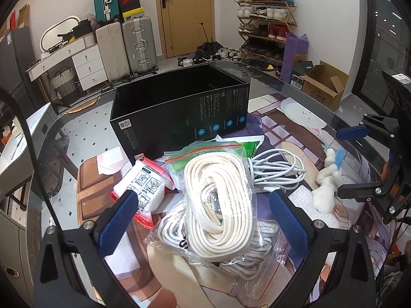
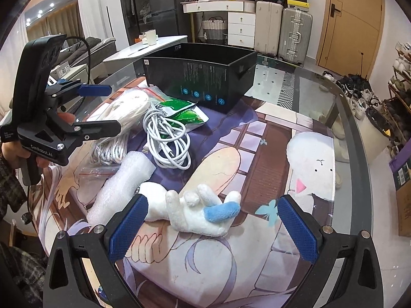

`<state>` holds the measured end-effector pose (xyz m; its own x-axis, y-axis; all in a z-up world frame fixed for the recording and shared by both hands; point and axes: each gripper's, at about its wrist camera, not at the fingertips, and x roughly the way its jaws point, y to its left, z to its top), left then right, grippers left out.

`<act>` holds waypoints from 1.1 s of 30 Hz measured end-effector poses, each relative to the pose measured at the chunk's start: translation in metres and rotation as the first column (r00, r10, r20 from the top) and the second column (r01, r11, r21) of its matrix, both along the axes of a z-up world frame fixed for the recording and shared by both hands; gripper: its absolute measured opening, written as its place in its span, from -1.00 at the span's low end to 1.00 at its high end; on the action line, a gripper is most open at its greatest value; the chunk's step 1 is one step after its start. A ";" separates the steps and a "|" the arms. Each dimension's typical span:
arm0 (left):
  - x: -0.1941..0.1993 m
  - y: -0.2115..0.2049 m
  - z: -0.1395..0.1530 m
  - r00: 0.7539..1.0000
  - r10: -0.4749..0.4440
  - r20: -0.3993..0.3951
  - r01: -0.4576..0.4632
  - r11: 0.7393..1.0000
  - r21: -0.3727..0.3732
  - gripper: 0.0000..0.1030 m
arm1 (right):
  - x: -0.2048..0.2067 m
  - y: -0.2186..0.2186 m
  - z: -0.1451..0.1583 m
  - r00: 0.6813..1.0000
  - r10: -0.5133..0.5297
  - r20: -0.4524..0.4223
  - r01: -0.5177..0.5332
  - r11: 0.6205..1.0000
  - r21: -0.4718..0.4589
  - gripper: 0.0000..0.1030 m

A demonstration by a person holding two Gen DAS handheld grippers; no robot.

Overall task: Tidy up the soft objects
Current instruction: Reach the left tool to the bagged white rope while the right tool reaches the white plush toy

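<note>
My left gripper [image 1: 203, 200] is open above a clear bag of cream rope [image 1: 218, 197], which lies between its fingers on a pile of bagged cords. A white tissue pack [image 1: 143, 182] lies to the left, a green packet [image 2: 185, 113] and a white cable coil [image 2: 167, 138] behind. An open black box [image 1: 179, 107] stands at the back. My right gripper [image 2: 210, 218] is open around a white plush toy [image 2: 195, 213] with a blue part, lying on the mat. A white foam roll [image 2: 120, 182] lies left of it.
The glass table [image 2: 321, 97] carries a printed cartoon mat [image 2: 257, 154]. Its curved edge runs along the right in the right wrist view. Suitcases, drawers, a shoe rack and a cardboard box [image 1: 323, 84] stand on the floor beyond.
</note>
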<state>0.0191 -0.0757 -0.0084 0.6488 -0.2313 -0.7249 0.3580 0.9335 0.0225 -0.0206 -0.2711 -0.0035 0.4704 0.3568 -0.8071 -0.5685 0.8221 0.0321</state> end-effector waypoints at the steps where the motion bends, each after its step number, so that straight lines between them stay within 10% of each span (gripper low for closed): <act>1: 0.000 -0.001 -0.001 1.000 -0.003 -0.004 0.003 1.000 -0.002 0.97 | 0.000 0.000 0.000 1.000 0.007 0.003 -0.007 1.000 -0.011 0.99; 22: 0.021 -0.010 -0.015 0.991 -0.042 -0.124 0.044 0.999 0.011 0.53 | 0.022 0.023 -0.007 0.955 0.285 -0.086 -0.296 0.939 -0.175 0.99; 33: 0.027 -0.004 -0.027 0.981 -0.028 -0.190 0.025 1.000 -0.018 0.44 | 0.018 0.044 -0.019 0.883 0.452 -0.131 -0.470 0.835 -0.287 0.99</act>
<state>0.0464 -0.0793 -0.0356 0.4932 -0.2583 -0.8307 0.3788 0.9234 -0.0622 -0.0025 -0.2272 -0.0222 0.2641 0.2564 -0.9298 -0.8886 0.4396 -0.1312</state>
